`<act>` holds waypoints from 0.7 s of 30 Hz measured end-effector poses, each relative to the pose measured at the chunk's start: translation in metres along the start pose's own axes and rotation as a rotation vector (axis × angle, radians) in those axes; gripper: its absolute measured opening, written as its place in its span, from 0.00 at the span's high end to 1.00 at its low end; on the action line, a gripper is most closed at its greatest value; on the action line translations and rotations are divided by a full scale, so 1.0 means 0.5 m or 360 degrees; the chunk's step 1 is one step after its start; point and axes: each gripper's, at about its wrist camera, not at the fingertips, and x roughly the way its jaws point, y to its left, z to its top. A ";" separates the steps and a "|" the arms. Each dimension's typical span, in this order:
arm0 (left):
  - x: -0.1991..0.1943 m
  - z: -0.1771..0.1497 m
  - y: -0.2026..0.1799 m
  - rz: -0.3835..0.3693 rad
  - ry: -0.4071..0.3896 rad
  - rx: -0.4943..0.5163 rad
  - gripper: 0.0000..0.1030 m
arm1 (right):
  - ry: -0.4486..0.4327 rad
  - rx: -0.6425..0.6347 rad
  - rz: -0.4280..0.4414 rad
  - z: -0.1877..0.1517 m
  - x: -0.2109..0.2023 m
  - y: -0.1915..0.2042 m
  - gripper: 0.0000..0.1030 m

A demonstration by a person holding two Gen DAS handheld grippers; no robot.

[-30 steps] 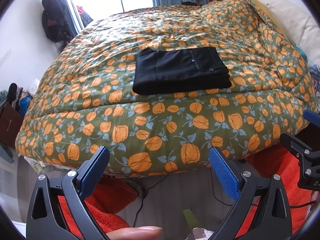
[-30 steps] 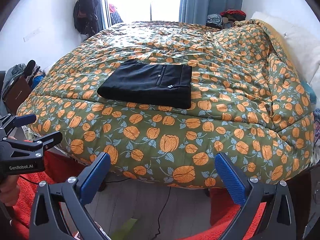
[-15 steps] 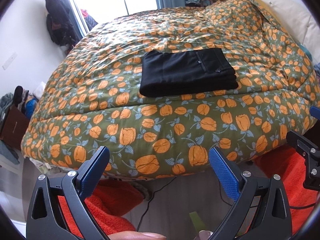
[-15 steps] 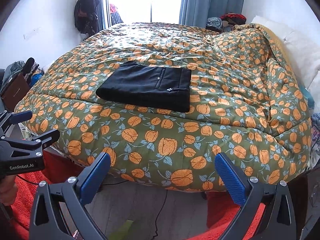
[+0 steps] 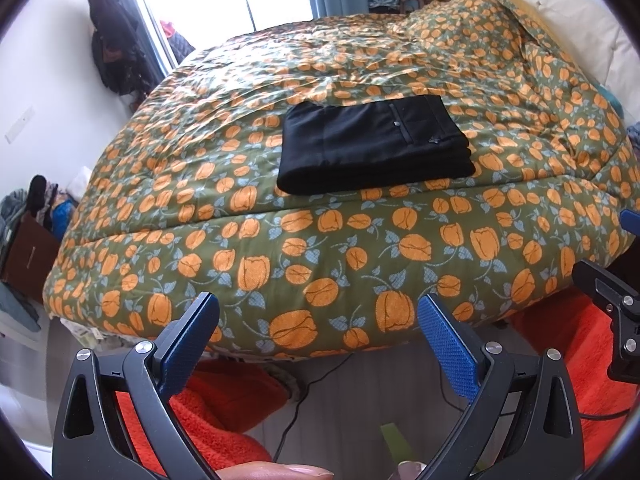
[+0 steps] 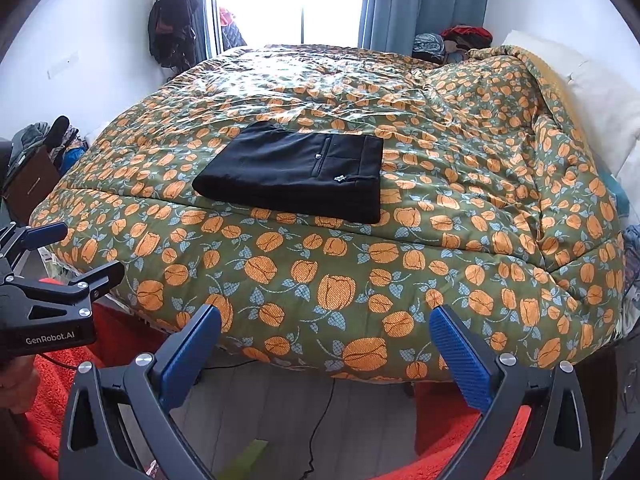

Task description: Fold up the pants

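Black folded pants (image 5: 372, 146) lie lengthwise across the tulip-print quilted bed (image 5: 360, 248), ahead of both gaping, empty claws: left claw (image 5: 318, 320) and right claw (image 6: 326, 330) hang well short, neither clearly nearer.

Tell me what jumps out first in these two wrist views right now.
The folded black pants lie as a neat rectangle near the front edge of the bed, on a green quilt printed with orange tulips. Both the left gripper and the right gripper are open and empty, well short of the bed.

L gripper (image 5: 318, 320) & R gripper (image 6: 326, 330) both empty, fingers spread wide
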 end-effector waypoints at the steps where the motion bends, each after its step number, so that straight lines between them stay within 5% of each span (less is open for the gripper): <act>1: -0.001 0.000 0.000 0.0001 -0.0002 0.0000 0.03 | 0.0004 0.0001 0.0003 0.001 -0.001 0.001 0.00; 21: -0.009 0.004 -0.001 -0.0006 0.0000 -0.0011 0.03 | 0.0041 -0.0004 0.0046 0.004 -0.001 0.011 0.00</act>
